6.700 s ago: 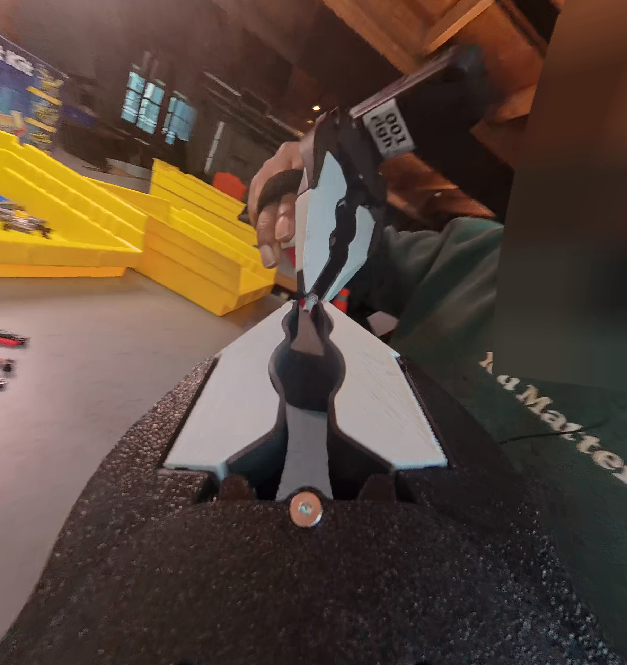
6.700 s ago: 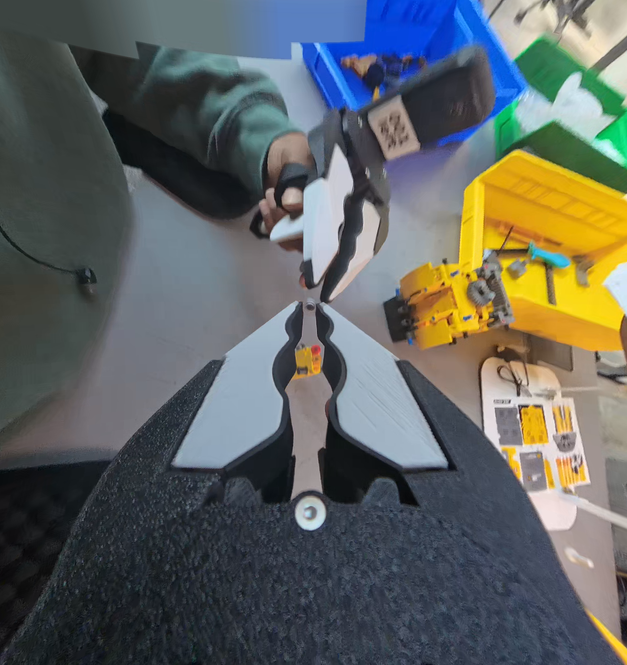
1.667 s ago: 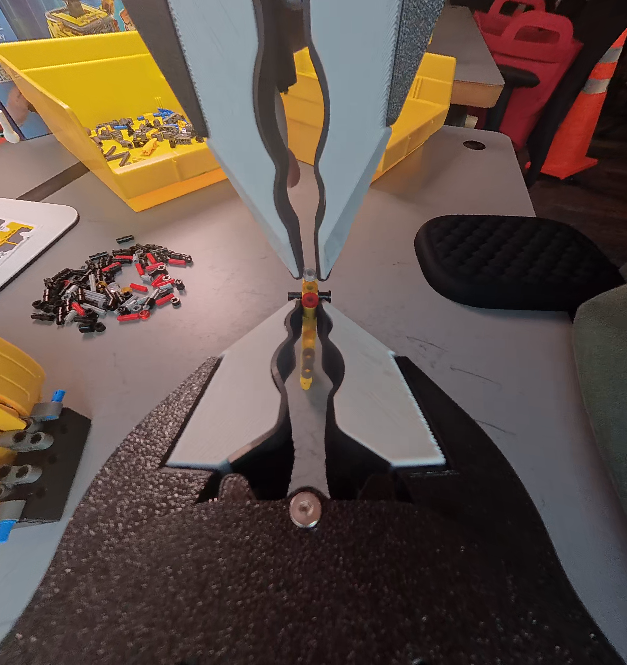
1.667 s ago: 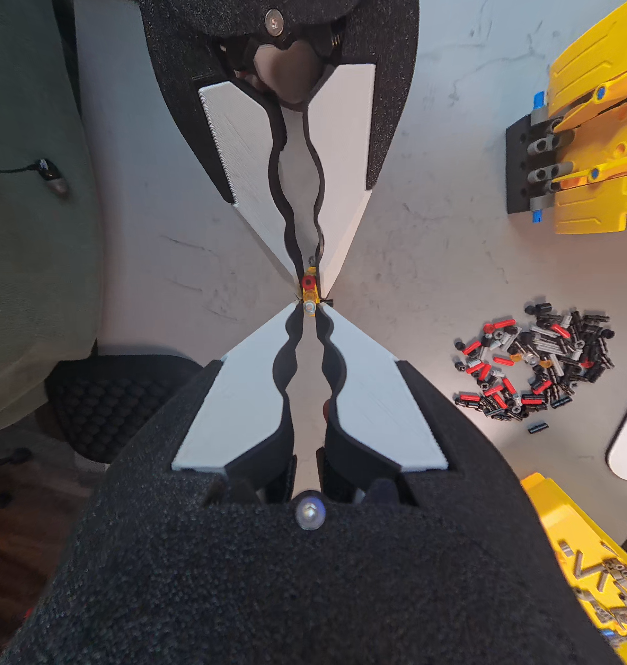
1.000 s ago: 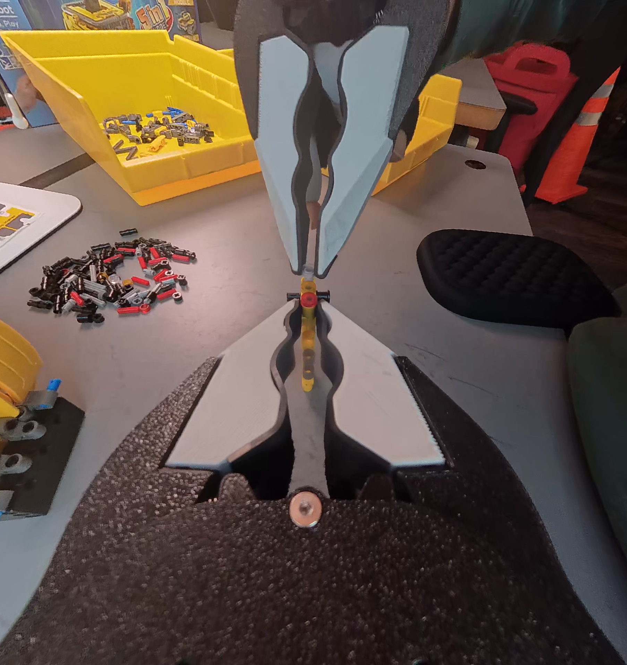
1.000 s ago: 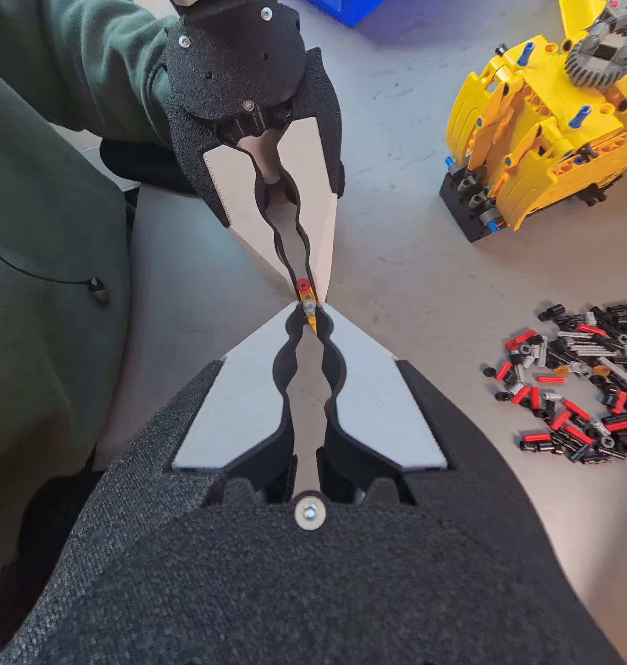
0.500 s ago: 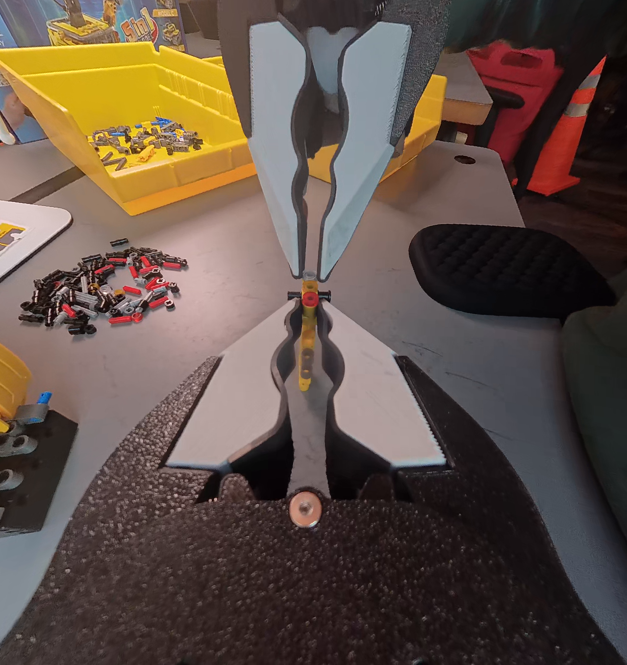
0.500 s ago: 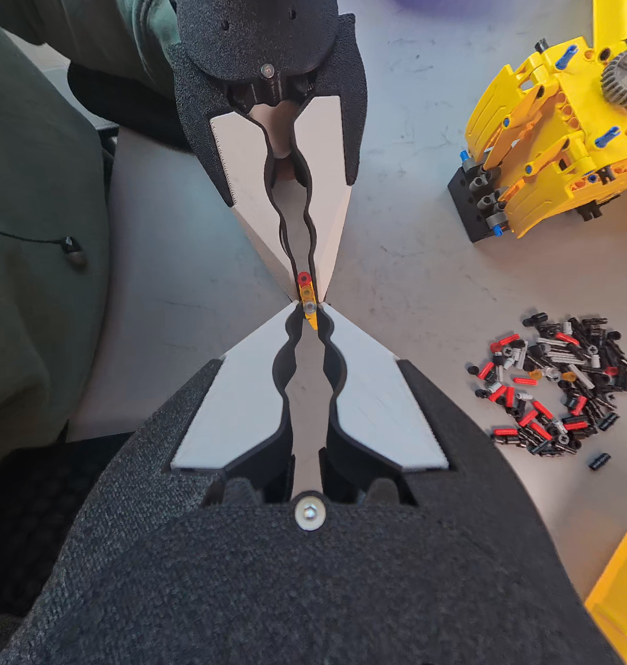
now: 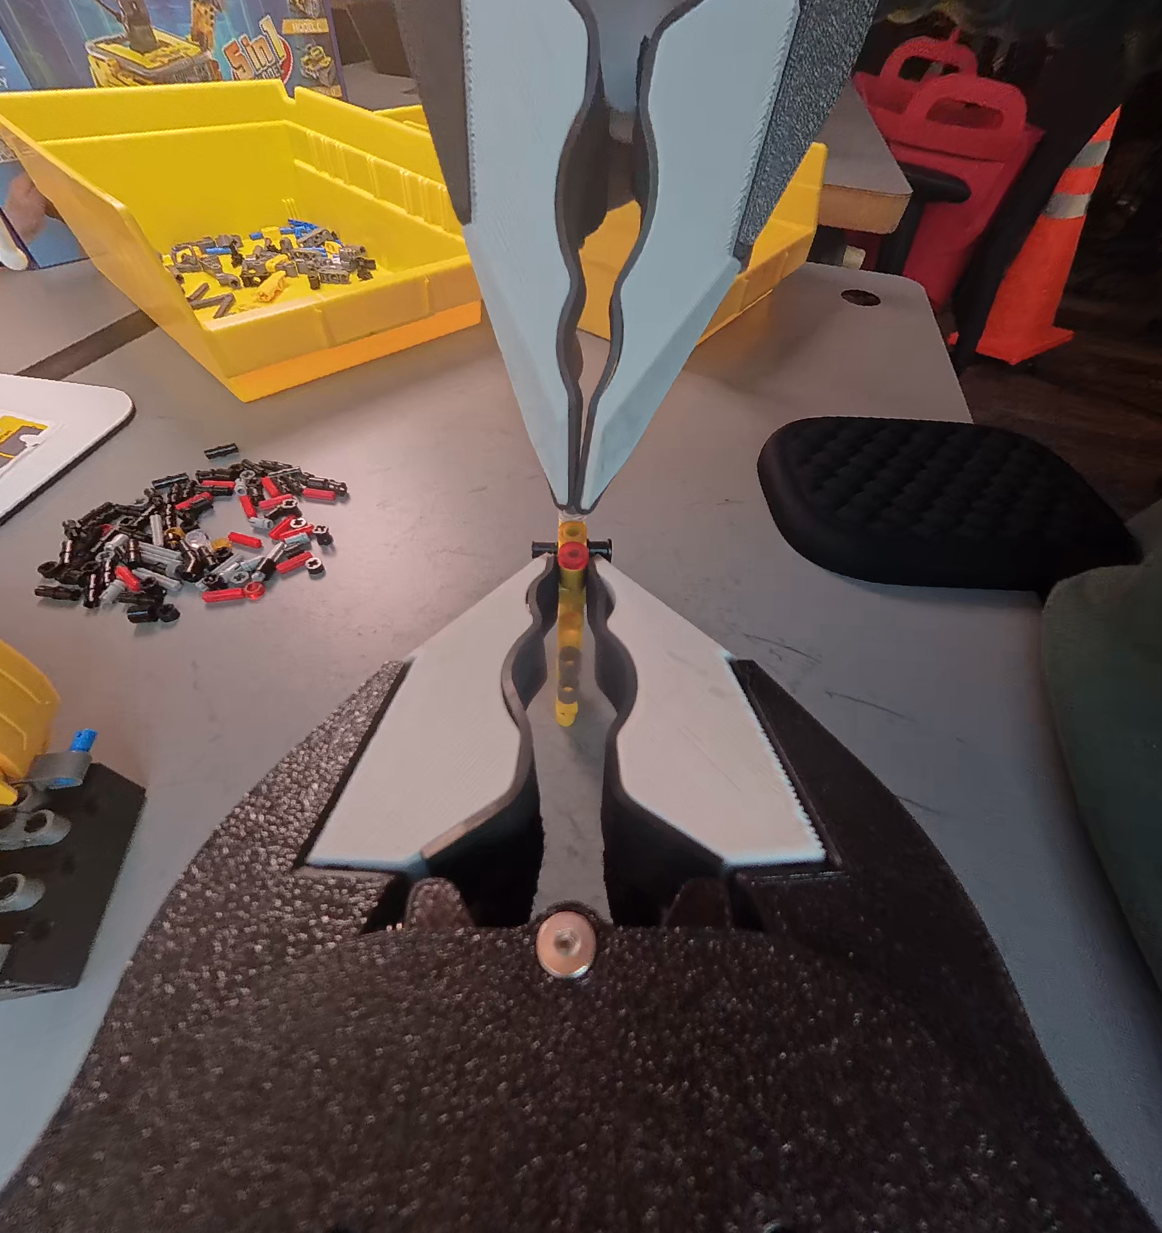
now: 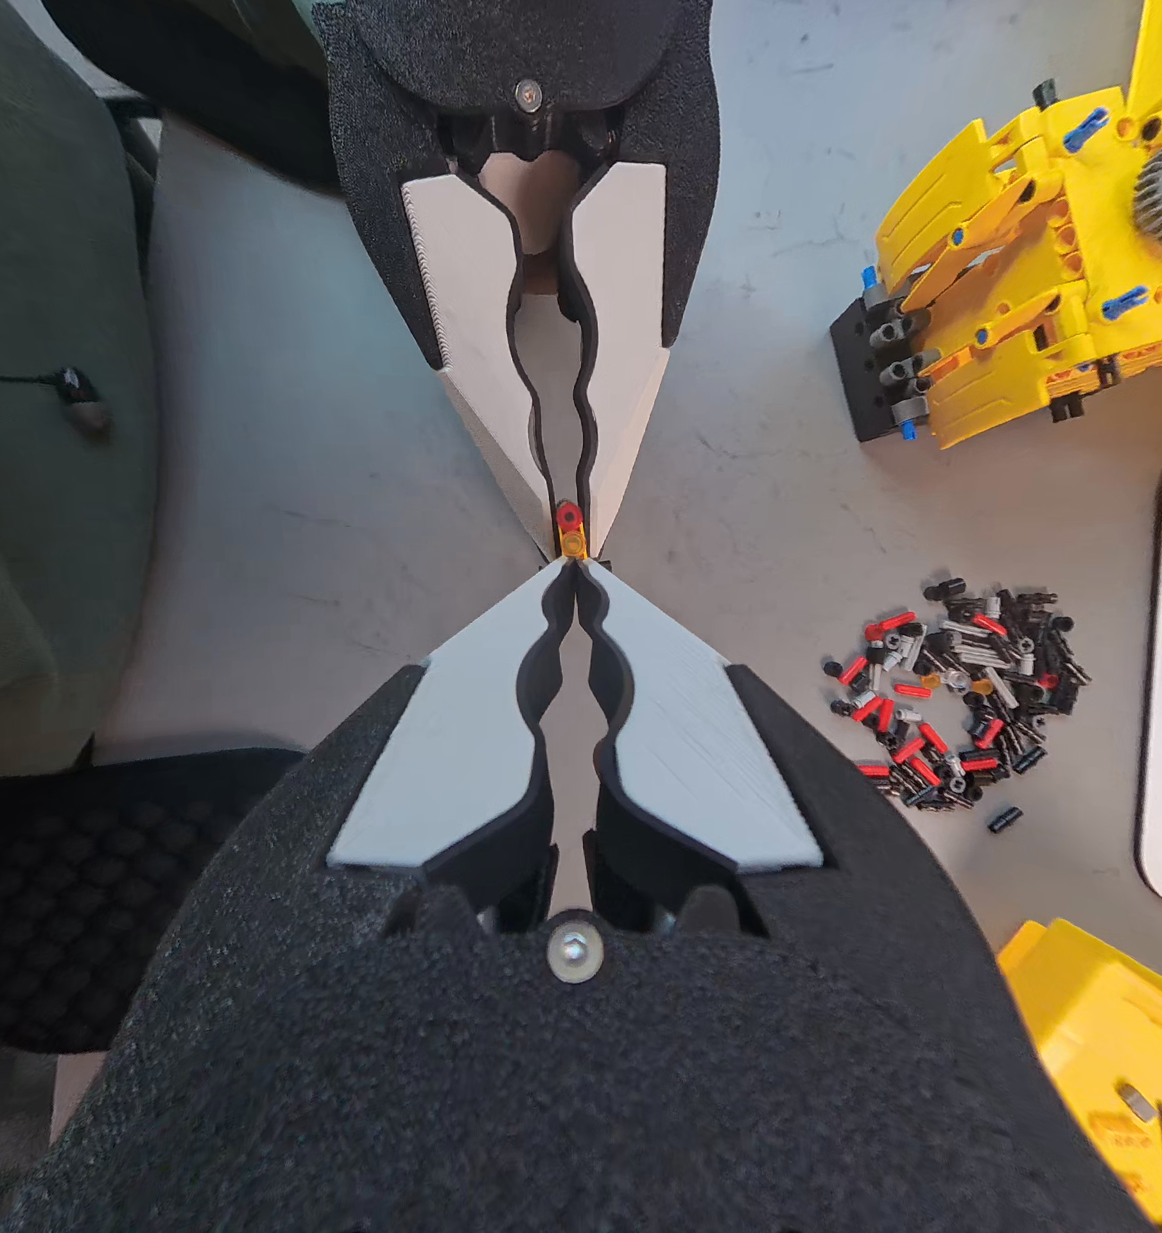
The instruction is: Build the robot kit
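Above grey tabletop (image 9: 431, 467), left gripper (image 9: 570, 567) clamps yellow beam (image 9: 568, 640); right gripper (image 10: 575, 564) pinches a grey pin (image 9: 571, 519) at its tip.

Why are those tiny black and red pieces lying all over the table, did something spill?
It may be a spill or just a working pile. The small pieces lie loose in a heap on the grey table, not in the yellow bin, which holds other parts. One black piece lies apart from the heap. Nothing looks broken.
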Demonstrator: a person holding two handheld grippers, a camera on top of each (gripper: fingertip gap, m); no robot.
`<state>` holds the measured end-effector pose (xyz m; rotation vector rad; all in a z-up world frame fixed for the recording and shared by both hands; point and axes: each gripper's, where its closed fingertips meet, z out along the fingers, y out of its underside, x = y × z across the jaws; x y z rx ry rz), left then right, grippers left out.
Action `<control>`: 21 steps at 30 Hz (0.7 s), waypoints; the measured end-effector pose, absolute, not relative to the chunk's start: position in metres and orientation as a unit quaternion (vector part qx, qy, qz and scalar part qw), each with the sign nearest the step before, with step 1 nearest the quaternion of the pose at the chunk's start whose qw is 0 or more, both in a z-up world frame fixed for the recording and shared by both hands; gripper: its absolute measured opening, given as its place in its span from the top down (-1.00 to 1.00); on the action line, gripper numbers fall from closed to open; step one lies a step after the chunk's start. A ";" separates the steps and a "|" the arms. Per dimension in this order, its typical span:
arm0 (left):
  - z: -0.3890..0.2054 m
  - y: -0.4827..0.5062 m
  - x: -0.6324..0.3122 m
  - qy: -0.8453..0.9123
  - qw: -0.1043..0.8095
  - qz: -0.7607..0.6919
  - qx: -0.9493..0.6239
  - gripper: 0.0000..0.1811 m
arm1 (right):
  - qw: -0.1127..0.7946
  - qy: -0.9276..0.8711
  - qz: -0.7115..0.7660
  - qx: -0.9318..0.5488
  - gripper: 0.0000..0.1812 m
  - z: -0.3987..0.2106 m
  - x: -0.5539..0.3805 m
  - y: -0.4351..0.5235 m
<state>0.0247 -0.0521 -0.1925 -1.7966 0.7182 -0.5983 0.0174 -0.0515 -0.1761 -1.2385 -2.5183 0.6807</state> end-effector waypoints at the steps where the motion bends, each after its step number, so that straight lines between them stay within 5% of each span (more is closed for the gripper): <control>1: -0.193 -0.052 0.025 0.302 0.530 -0.247 -0.753 0.93 | 0.119 -0.867 0.228 -0.426 1.00 -0.176 0.017 -0.051; 9: -0.193 -0.052 0.025 0.302 0.530 -0.245 -0.753 0.93 | 0.078 -0.874 0.206 -0.433 1.00 -0.178 0.018 -0.052; 14: -0.192 -0.053 0.024 0.294 0.529 -0.267 -0.750 0.92 | 0.130 -0.869 0.229 -0.419 1.00 -0.176 0.016 -0.052; 21: -0.192 -0.053 0.019 0.271 0.513 -0.319 -0.750 0.92 | 0.243 -0.739 0.422 -0.466 0.53 -0.162 0.012 -0.047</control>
